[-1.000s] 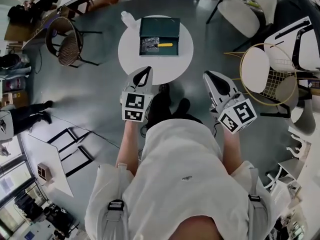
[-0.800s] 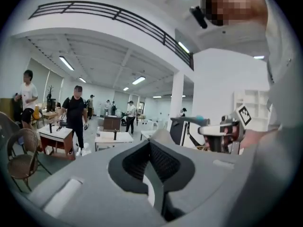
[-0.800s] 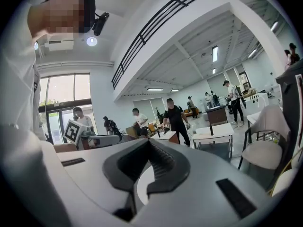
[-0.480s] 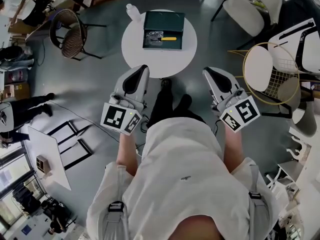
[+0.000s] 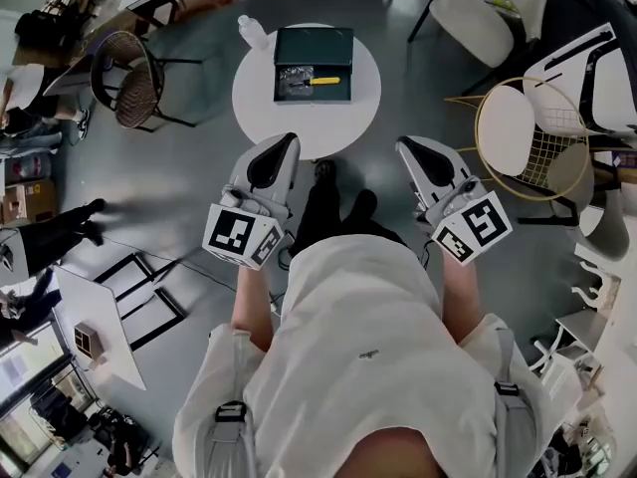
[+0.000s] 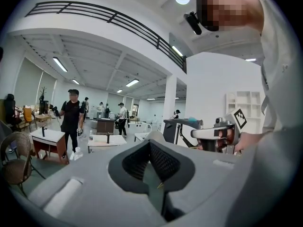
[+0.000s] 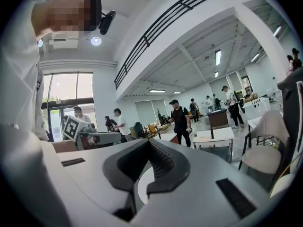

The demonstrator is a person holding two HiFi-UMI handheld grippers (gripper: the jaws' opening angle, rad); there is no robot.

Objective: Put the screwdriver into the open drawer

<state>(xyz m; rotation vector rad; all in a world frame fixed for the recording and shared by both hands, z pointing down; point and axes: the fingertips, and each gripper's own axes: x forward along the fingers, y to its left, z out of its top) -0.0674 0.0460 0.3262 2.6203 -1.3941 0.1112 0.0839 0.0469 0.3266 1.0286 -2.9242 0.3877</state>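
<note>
A dark green box [image 5: 315, 50] with its drawer [image 5: 343, 90] pulled open stands on a round white table [image 5: 261, 98]. A yellow-handled screwdriver [image 5: 324, 81] lies inside the drawer, beside some clear packaging. My left gripper [image 5: 286, 143] and right gripper [image 5: 406, 147] hover side by side above the floor, short of the table's near edge and level with my legs. Both are shut with nothing between their jaws. In the left gripper view the left gripper [image 6: 150, 144] points into the room, as the right gripper [image 7: 149, 143] does in the right gripper view.
A clear bottle [image 5: 251, 34] stands at the table's far left edge. A wicker chair [image 5: 127, 80] is to the left, white and wire chairs [image 5: 518, 132] to the right. Several people [image 6: 72, 117] stand among desks across the hall.
The left gripper has rolled, so its marker cube now faces left, and it sits a little lower. The right gripper has barely moved. The screwdriver stays in the drawer.
</note>
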